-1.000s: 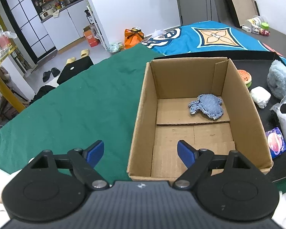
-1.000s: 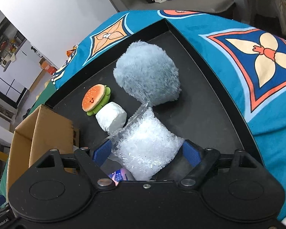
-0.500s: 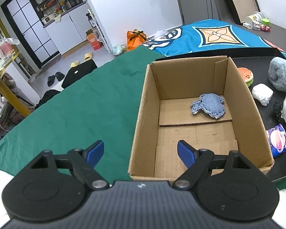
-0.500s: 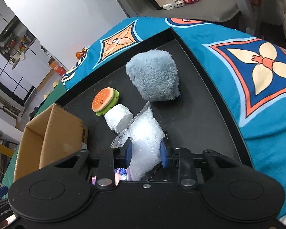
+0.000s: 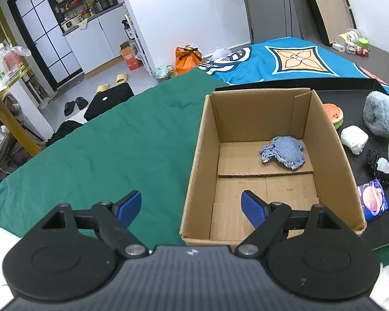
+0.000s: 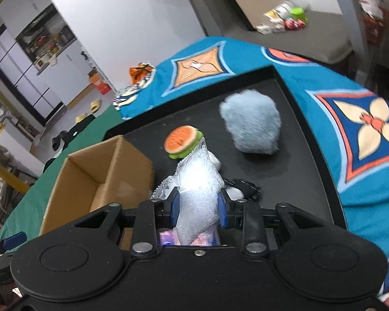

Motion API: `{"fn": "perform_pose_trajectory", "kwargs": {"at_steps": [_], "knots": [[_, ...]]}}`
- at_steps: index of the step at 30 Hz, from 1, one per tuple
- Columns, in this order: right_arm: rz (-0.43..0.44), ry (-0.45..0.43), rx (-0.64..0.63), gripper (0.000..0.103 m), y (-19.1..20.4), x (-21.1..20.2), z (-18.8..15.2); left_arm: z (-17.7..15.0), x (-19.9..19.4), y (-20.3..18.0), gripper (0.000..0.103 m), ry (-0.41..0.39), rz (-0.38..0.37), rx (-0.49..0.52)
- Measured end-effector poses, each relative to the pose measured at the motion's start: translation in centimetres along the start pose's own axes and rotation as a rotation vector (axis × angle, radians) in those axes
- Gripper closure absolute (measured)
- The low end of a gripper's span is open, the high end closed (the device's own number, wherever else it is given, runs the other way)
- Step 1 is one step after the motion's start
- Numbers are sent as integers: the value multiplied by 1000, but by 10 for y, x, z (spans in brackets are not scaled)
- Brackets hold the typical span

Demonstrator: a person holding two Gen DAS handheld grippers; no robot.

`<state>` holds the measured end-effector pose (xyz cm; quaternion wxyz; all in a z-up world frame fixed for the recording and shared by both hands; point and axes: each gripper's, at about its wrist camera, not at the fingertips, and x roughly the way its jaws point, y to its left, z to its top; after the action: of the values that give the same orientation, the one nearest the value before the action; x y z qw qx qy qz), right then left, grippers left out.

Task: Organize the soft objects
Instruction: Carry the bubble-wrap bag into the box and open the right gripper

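Note:
My right gripper (image 6: 198, 207) is shut on a clear bubble-wrap pouch (image 6: 198, 181) and holds it above the black tray (image 6: 293, 171). On the tray lie a fluffy grey-blue plush (image 6: 250, 127), a burger toy (image 6: 182, 141) and a small black item (image 6: 246, 189). To the left stands an open cardboard box (image 6: 96, 171). In the left wrist view that box (image 5: 202, 155) holds a blue knitted piece (image 5: 284, 152). My left gripper (image 5: 192, 208) hangs open and empty over the box's near left corner. A white wrapped lump (image 5: 354, 140) lies right of the box.
A green cloth (image 5: 103, 155) covers the table left of the box. A blue patterned cloth (image 6: 363, 119) lies around the tray. A purple planet packet (image 5: 373, 202) rests by the box's right wall. Beyond the table are a floor with slippers (image 5: 122, 79) and an orange bag (image 5: 188, 57).
My right gripper closed on the bubble-wrap pouch and lifted it off the tray, rolling a little. The left gripper stayed where it was, still open.

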<state>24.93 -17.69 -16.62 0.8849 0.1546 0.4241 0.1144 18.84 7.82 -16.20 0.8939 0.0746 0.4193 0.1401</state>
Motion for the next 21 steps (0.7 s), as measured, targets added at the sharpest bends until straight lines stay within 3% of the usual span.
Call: {"fn": "perform_pose_trajectory", "kwargs": {"at_steps": [12, 21], "knots": [[23, -60, -144, 74, 60, -10, 19, 0, 4, 18, 21, 3, -40, -107], [60, -87, -234, 74, 105, -7, 29, -3, 10, 28, 33, 13, -79, -158]]}}
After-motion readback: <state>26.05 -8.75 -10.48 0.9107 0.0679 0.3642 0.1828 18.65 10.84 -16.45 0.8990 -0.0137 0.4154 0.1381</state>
